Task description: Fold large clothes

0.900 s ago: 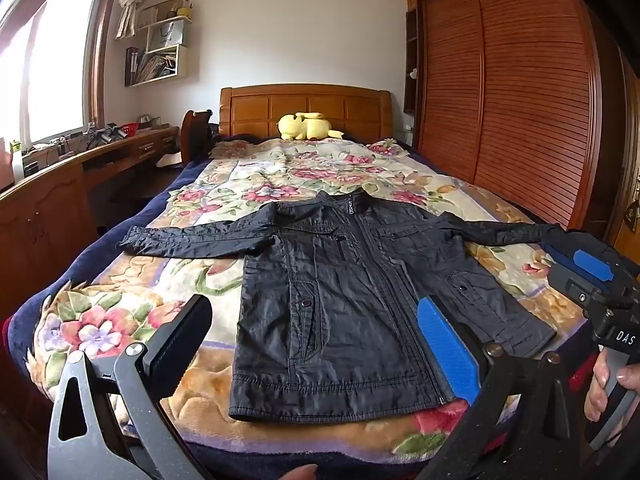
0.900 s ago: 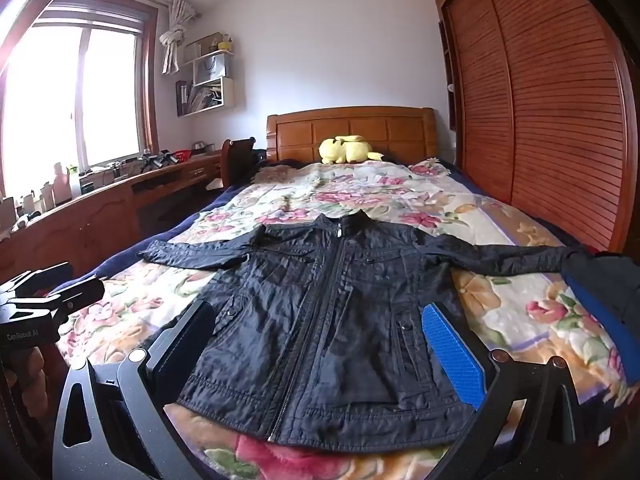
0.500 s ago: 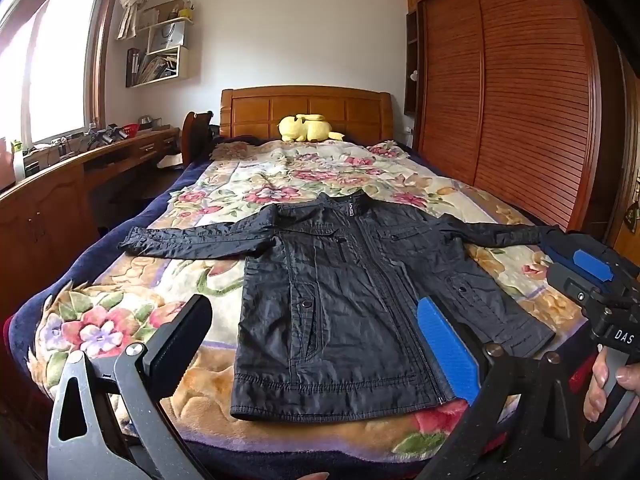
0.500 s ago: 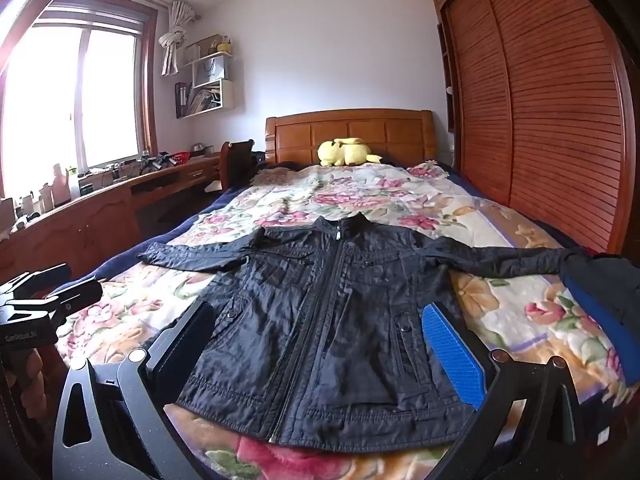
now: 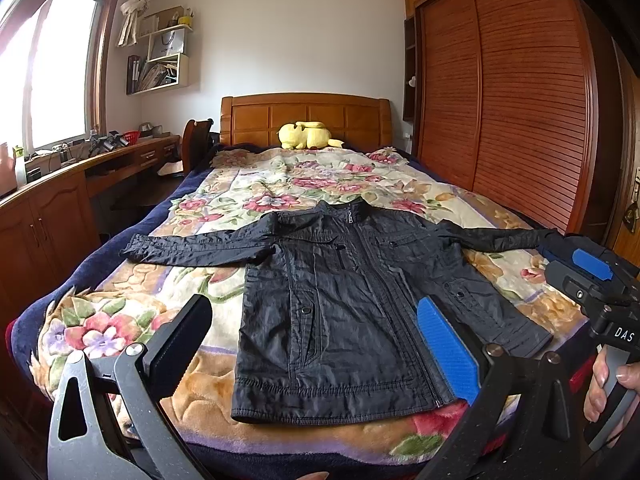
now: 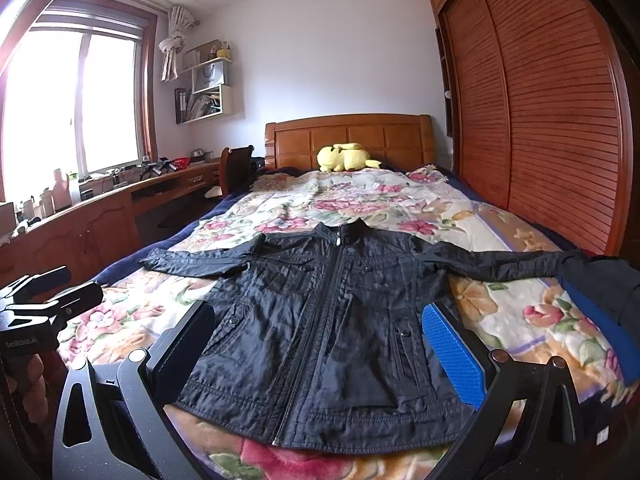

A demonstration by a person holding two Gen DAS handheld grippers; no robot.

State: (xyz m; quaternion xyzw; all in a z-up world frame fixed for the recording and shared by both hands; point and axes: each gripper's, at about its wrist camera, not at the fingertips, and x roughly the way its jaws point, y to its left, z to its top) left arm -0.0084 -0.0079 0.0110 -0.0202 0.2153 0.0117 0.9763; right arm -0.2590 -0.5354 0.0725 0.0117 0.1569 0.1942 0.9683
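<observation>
Left wrist: crinkled black jacket (image 5: 344,312) flat on plush floral blanket (image 5: 132,320).

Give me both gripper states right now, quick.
Left gripper: open, holding nothing, above the jacket.
Right gripper: open, holding nothing, also short of the jacket.

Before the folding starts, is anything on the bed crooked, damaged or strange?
Nothing stands out. The black jacket lies flat and face up on the floral blanket, zipped, collar toward the headboard, both sleeves spread sideways. It shows only normal wrinkles, no visible damage. A yellow plush toy rests by the headboard, clear of the jacket.
</observation>
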